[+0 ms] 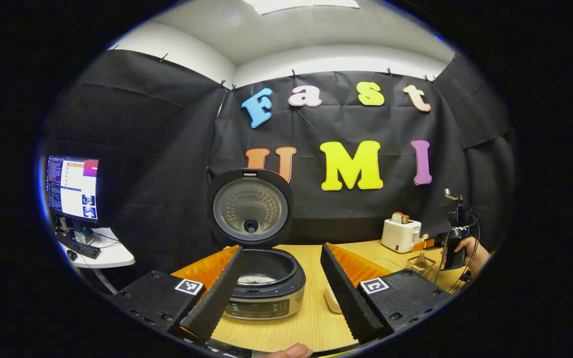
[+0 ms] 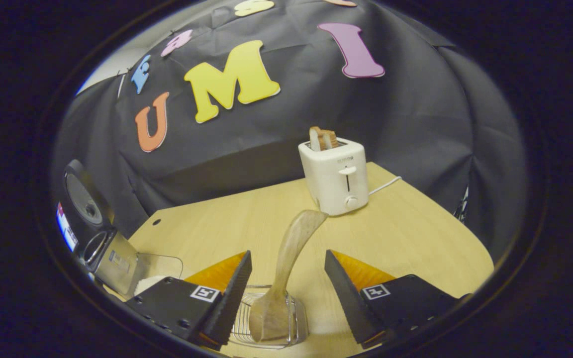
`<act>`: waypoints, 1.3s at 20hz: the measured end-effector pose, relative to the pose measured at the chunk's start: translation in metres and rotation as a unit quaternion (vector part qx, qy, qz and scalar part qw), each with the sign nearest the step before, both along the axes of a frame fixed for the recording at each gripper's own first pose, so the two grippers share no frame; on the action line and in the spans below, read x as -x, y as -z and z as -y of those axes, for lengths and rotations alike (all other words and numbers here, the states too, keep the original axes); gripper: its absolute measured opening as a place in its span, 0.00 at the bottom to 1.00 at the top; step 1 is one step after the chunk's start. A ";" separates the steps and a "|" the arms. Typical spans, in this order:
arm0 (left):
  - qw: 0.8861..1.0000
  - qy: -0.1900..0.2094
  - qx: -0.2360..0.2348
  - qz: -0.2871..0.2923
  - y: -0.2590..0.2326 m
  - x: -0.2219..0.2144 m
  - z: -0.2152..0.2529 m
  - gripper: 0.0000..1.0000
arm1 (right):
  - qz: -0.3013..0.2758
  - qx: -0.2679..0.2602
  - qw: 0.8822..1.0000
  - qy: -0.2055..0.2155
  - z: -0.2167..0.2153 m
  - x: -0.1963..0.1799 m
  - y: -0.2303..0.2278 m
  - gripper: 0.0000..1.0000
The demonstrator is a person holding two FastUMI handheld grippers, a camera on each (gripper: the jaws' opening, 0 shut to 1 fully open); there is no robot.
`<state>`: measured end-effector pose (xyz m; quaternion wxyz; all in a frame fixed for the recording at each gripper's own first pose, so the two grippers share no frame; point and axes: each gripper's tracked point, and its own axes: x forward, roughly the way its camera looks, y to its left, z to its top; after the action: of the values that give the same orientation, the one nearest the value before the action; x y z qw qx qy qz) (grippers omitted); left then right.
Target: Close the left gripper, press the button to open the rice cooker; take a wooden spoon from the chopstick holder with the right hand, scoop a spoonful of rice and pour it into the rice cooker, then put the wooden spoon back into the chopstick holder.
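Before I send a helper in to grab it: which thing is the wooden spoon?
Find the white toaster at the back of the wooden table. Nearer than it sits a wire chopstick holder, between the right gripper fingers. The wooden spoon stands in it, bowl down, curved handle leaning toward the toaster, the only wooden utensil there.

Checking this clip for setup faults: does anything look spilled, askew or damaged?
Nothing stands out. The dark round rice cooker stands open with its lid upright, the wooden spoon rests in the wire chopstick holder, and the white toaster sits upright on the wooden table.
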<state>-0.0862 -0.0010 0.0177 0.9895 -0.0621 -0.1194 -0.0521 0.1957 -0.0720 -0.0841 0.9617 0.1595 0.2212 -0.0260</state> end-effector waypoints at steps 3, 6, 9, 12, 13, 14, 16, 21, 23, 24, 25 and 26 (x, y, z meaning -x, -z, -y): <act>1.000 -0.005 0.004 -0.008 0.004 -0.003 -0.009 0.98 | -0.018 -0.017 1.000 -0.015 -0.010 -0.011 0.008 0.80; 1.000 -0.011 0.010 -0.011 0.005 -0.003 -0.018 0.98 | -0.049 -0.023 0.998 -0.021 -0.018 -0.015 0.019 0.63; 1.000 -0.016 0.018 -0.010 0.004 -0.002 -0.028 0.99 | -0.053 -0.020 0.998 -0.013 -0.016 -0.014 0.022 0.42; 0.999 -0.016 0.027 -0.007 0.004 -0.001 -0.036 0.98 | -0.041 -0.014 0.999 -0.003 -0.014 -0.009 0.012 0.14; 0.999 -0.015 0.030 -0.007 0.003 -0.001 -0.038 0.98 | -0.034 -0.003 0.999 -0.004 -0.015 -0.004 0.007 0.13; 0.999 -0.015 0.033 -0.008 0.004 -0.001 -0.040 0.98 | -0.029 0.011 0.999 -0.004 -0.014 0.005 -0.001 0.17; 0.999 -0.019 0.037 -0.010 0.004 -0.001 -0.046 0.98 | -0.013 0.029 0.999 -0.012 -0.022 0.004 -0.008 0.05; 0.999 -0.015 0.042 -0.008 0.003 0.001 -0.051 0.98 | 0.009 0.080 0.997 -0.016 -0.036 0.022 -0.026 0.01; 0.999 -0.016 0.041 -0.009 0.004 0.001 -0.054 0.98 | 0.020 0.096 0.995 -0.015 -0.041 0.030 -0.041 0.01; 0.999 -0.014 0.041 -0.010 0.005 0.001 -0.055 0.98 | 0.029 0.106 0.994 -0.014 -0.044 0.033 -0.052 0.01; 0.999 -0.013 0.042 -0.012 0.006 0.000 -0.054 0.98 | 0.039 0.120 0.992 -0.013 -0.048 0.036 -0.064 0.01; 0.999 -0.012 0.043 -0.014 0.007 0.000 -0.054 0.98 | 0.050 0.134 0.990 -0.011 -0.052 0.040 -0.076 0.01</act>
<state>-0.0860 0.0533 0.0110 0.9880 -0.1037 -0.1088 -0.0347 0.1562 -0.0200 -0.0083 0.9845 0.0274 0.1693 -0.0366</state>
